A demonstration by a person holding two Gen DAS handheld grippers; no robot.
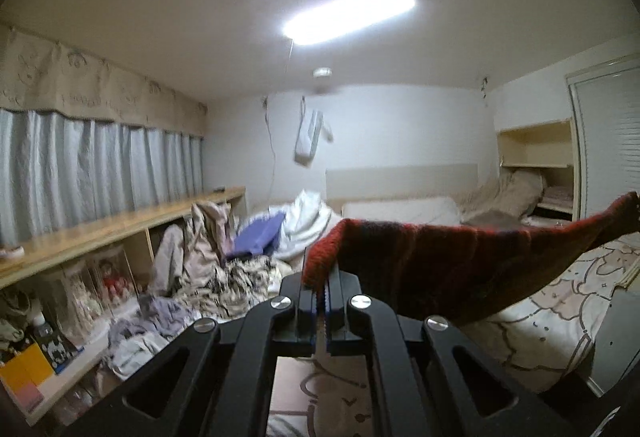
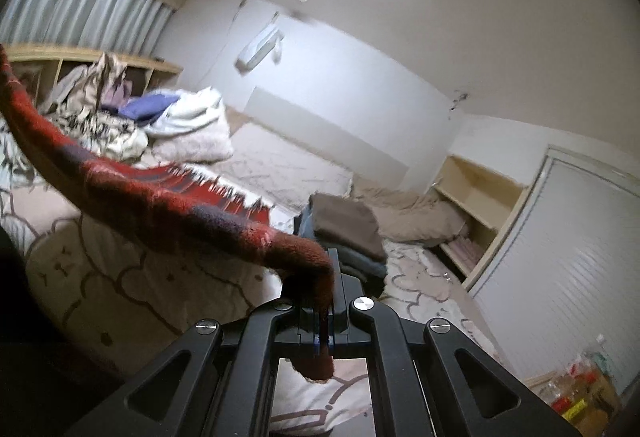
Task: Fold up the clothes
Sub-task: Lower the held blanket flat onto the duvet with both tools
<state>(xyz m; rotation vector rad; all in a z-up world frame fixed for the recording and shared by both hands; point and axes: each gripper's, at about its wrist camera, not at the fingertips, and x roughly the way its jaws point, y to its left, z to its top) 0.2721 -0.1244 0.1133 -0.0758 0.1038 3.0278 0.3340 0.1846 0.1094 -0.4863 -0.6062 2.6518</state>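
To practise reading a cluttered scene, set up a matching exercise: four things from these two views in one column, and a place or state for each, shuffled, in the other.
Things
1. red plaid cloth
2. purple garment
3. brown folded stack
4. curtains

Places or states
A. hanging along the wall above the wooden shelf
B. stretched in the air between both shut grippers
C. on the heap of unfolded laundry
D. piled neatly on the bed

Pairs: 1-B, 2-C, 3-D, 4-A
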